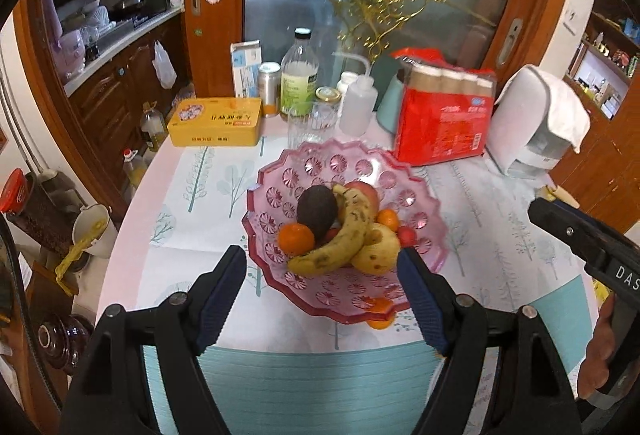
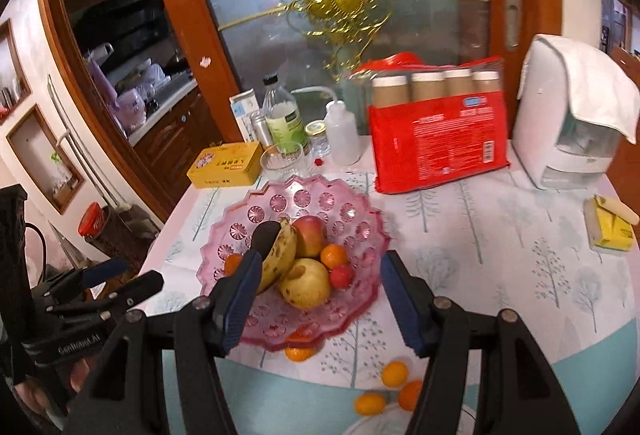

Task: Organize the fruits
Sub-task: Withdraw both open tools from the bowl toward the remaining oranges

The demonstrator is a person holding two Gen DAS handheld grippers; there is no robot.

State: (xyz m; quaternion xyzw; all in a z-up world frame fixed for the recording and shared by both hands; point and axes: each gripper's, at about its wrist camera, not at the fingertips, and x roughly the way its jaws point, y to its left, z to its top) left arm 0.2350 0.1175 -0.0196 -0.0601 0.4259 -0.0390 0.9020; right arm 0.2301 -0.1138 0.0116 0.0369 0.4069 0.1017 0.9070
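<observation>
Your left gripper (image 1: 322, 273) reads "CenRobot.AI" on its body; its fingers are released, gripping nothing. On the surface (image 2: 480, 235), the pink bowl (image 2: 352, 219) holds banana (image 2: 280, 255), pear (image 2: 306, 283) and apple (image 2: 310, 235). Your right gripper (image 2: 316, 283), marked "DAS", is likewise spread and empty.

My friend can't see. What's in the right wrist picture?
A pink glass bowl holds a banana, an apple, a pear and small oranges. The empty, open right hand-held gripper hovers above; more oranges lie on the table.
</observation>
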